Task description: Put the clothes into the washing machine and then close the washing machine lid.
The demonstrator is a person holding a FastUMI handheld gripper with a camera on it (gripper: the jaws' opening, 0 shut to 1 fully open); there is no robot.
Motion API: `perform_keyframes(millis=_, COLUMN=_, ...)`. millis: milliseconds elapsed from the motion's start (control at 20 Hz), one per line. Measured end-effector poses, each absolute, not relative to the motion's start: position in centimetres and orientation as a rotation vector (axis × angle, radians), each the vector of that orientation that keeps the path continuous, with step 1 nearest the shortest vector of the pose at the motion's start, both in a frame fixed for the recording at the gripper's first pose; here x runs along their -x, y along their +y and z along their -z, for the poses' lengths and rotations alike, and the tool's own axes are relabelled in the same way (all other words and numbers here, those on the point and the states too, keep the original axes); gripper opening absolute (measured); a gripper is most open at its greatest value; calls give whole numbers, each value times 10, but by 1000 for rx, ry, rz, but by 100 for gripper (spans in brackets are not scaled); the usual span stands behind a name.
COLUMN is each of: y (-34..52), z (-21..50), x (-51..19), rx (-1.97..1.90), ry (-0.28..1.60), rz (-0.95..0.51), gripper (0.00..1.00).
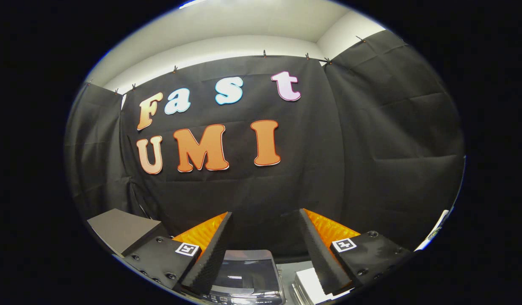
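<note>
Left of the left finger and slightly beyond it sits a dark grey flat-topped box or panel (119, 228), square-edged; what it is cannot be told. The gripper (265, 220) is held level and high, aimed at the black cloth booth wall (371, 148), so the fingers frame wall rather than work; as a judgement, that pose suits either arriving over the machine or backing away from it. Jaws are spread wide, nothing between them, nothing pinched. Each finger base carries a small square black-and-white marker tag (187, 249), presumably for tracking; it is a pattern, not readable text. Below and between the fingers lies the washing machine lid (246, 273), a dark glossy smoked panel with a grey frame, lying flat and looking closed, a ceiling light reflected in it. A strip of controls runs along its near edge (244, 298); any print there is too small to read, and no brand can be made out. No clothes are in sight, and the drum is hidden under the lid, so whether the laundry is inside cannot be told. The scene fits two stages: load still elsewhere with the lid down, or load in and lid shut after. Under the right finger and just right of the lid sits a white flat stack or slab (309, 288), partly covered by the finger; unidentifiable. Far right of the right finger, a thin white edge (434, 233) runs along the wall's foot.
</note>
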State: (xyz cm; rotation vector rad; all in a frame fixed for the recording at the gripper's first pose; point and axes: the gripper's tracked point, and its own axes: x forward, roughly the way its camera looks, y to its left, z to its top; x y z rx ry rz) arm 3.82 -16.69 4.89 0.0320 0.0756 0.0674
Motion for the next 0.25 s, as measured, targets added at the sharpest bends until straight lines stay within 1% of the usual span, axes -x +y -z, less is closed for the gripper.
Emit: perform_keyframes(millis=250, y=-168, z=-45, x=-38, rx=-37, ry=81, rz=-69, gripper=98)
